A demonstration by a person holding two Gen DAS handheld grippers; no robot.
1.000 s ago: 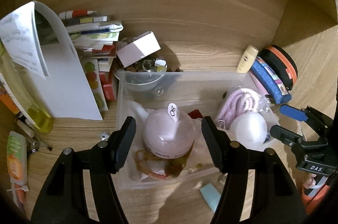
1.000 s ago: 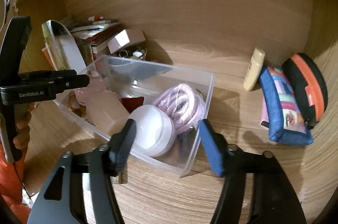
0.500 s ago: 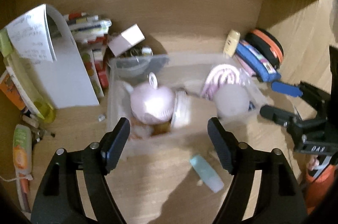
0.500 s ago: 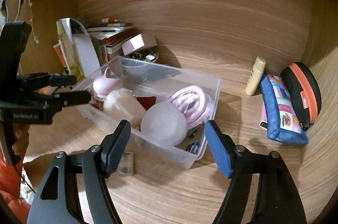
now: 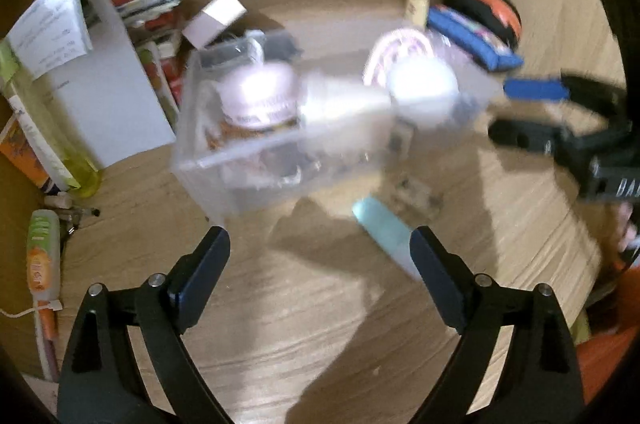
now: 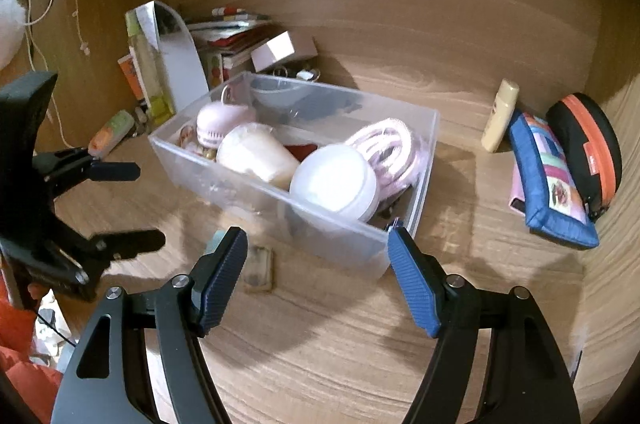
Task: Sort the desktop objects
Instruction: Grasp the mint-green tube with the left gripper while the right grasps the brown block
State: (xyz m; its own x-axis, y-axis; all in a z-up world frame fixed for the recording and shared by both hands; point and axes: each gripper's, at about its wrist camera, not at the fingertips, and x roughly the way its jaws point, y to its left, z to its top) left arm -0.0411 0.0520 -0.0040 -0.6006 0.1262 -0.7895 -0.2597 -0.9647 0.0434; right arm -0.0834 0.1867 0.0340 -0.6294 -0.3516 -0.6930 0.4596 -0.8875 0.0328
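Note:
A clear plastic bin [image 6: 256,183] [image 5: 224,179] stands on the wooden desk. It holds a pink round gadget [image 6: 218,127], a cream bottle [image 6: 256,153], a white round jar [image 6: 334,179] and a coiled pink cable [image 6: 390,143]. My left gripper [image 5: 320,256] is open and empty, in front of the bin; it also shows in the right wrist view [image 6: 128,207]. My right gripper [image 6: 316,260] is open and empty at the bin's near corner; it also shows in the left wrist view [image 5: 520,111]. A pale teal tube [image 5: 386,236] and a small flat brown item [image 6: 260,270] lie on the desk before the bin.
A blue pencil case [image 6: 548,179], a black-orange pouch [image 6: 588,151] and a cream tube [image 6: 500,115] sit at the right. Books, a white box [image 6: 276,49], a white folder [image 6: 180,59] and a green bottle [image 6: 146,63] crowd the back left. A green-orange tube [image 5: 42,252] lies far left.
Both grippers have pulled back from the bin toward the desk's front. The left wrist view is now motion-blurred. The teal tube and the small brown item have come into view.

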